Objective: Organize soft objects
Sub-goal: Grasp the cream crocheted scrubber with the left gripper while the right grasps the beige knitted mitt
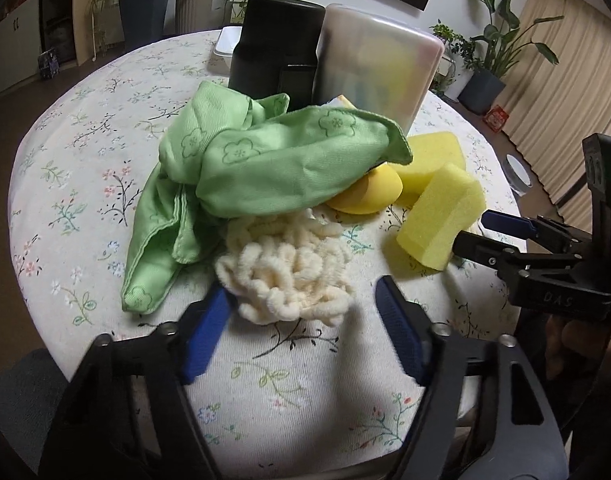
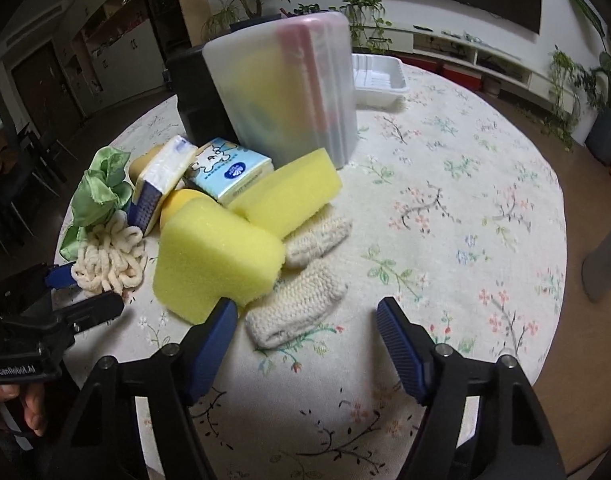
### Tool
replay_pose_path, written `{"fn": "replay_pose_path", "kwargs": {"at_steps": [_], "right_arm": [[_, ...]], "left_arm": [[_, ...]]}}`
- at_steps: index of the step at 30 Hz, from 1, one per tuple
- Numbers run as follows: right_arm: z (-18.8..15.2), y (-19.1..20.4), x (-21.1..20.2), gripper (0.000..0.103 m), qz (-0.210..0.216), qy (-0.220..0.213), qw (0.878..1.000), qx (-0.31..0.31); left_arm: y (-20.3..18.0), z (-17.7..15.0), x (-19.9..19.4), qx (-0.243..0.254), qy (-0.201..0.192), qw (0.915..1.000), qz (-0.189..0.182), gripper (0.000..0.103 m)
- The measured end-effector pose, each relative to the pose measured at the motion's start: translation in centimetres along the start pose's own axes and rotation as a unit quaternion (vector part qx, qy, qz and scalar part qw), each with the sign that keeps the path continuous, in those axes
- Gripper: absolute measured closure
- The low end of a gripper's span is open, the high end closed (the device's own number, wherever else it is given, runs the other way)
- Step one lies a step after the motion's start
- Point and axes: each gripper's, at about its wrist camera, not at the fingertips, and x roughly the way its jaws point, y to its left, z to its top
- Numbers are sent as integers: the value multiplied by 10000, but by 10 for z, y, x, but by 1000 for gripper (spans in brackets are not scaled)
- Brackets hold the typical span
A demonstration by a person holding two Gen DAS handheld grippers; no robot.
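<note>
- Left claw (image 1: 303, 312) released, its blue fingers flanking the looped cream cloth (image 1: 285, 268) on the floral worktop (image 1: 85, 128).
- Right claw (image 2: 307, 332) released; cream knitted cloth (image 2: 293, 308) lies between its fingers, yellow sponge (image 2: 213, 264) touching its left finger.

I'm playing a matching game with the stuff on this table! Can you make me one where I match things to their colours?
Things:
1. cloth
2. sponge
3. loopy yarn bundle
4. tall box at the back

Colours:
A. black
B. cream
C. green
D. yellow

Pairs: 1-C, 2-D, 3-B, 4-A
</note>
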Motion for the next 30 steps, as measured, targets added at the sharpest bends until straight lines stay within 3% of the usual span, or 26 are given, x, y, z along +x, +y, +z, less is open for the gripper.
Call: {"fn": "replay_pose_path", "kwargs": {"at_steps": [2,5,8,16,24,26,30], "right_arm": [[1,1,2,28,-41,15,10000,-77],[1,-3,4,28,23,66,10000,-2],[-1,-5,4,35,148,71,9999,39],[-6,-10,0,44,400,59,9991,125],[-2,2,8,40,116,178,9993,-295],[0,3,10,48,75,122,9993,-353],[-2,1,7,54,81,97,9994,-320]], "left_arm": [[0,1,1,57,-6,10000,12,55],[-4,0,3,238,-38,9997,103,68],[-6,0,4,268,-44,9996,31,75],[-3,-2,-1,246,-152,9996,71,83],[-3,-6,0,247,-81,9997,3,84],[-1,-6,0,205,-82,9998,-24,84],[0,-7,-2,181,-111,9998,-36,85]]}}
